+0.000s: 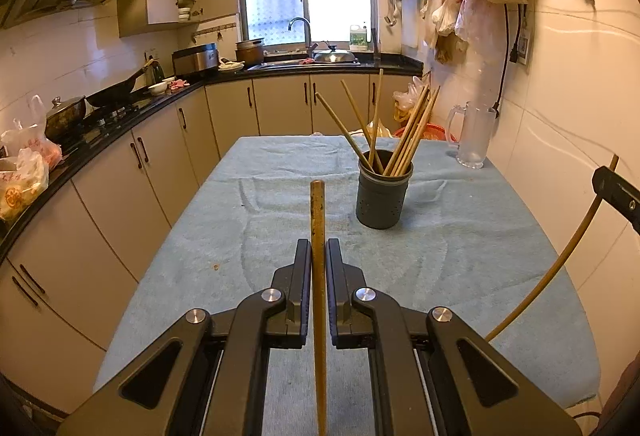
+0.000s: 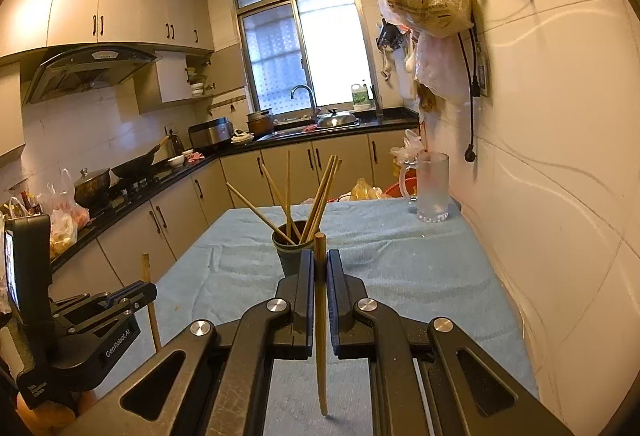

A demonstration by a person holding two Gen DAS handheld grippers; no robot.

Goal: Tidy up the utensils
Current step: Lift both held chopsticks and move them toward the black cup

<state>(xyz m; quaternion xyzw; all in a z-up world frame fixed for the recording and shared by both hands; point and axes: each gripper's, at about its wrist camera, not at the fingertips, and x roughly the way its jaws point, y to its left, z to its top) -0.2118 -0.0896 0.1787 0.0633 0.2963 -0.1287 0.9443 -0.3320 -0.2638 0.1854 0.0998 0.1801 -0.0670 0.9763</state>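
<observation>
Gripping one chopstick (image 1: 318, 276) upright between closed jaws, the left claw (image 1: 318, 256) hovers over the blue cloth (image 1: 240, 220); the holder (image 1: 383, 192) stands ahead, slightly right. The right claw (image 2: 320, 268) likewise clamps a second chopstick (image 2: 321, 316), holder directly ahead.

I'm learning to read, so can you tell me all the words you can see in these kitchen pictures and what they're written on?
"GenRobot.AI": white letters on the side of the left gripper, seen from the right wrist.
Green Chinese characters on the hanging plastic bag: too blurred and crinkled to read.
Label on the green-and-white bottle by the window: too small to read.
Card on the wall: too small to read.
</observation>
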